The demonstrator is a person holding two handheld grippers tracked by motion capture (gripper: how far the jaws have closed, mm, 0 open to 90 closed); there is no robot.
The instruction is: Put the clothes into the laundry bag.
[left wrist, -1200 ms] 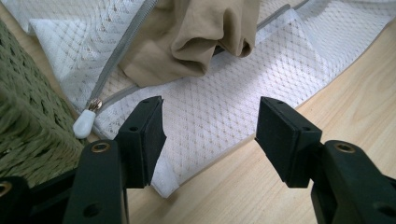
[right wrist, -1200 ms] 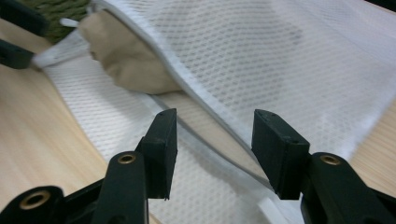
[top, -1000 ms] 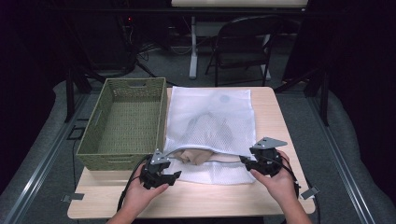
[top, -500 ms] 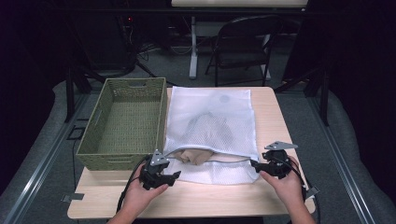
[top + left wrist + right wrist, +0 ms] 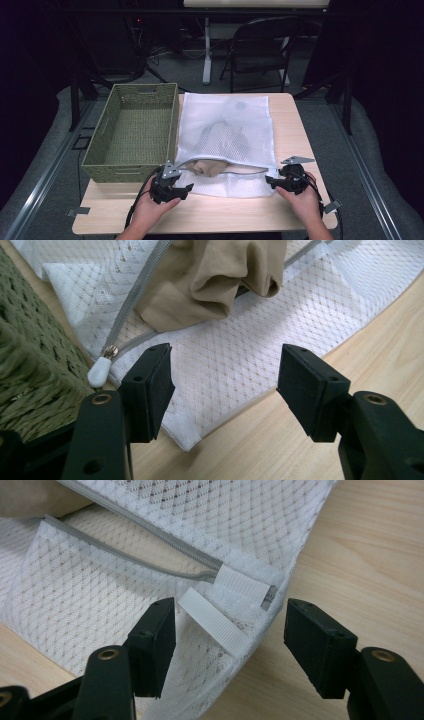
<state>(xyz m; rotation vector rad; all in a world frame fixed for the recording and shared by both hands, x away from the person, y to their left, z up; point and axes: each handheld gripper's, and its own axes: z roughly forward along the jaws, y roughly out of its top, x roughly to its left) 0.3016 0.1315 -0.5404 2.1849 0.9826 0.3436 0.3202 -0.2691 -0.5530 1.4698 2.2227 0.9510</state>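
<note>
The left gripper (image 5: 225, 385) shows a zip pull (image 5: 99, 372) on the mesh bag (image 5: 227, 135), perhaps too small from above. Both the left and the right gripper (image 5: 230, 640) have released jaws; the right's have just been opening, over the bag's corner tab (image 5: 215, 622).

One camera hangs high on the person's side, looking forward and down over the whole table (image 5: 300, 115). The other two ride low on the tools, looking along their black jaws from very close. Both close views share the white mesh bag (image 5: 225, 130): its near left corner (image 5: 190, 440) in one, its near right corner (image 5: 250, 630) in the other.
</note>
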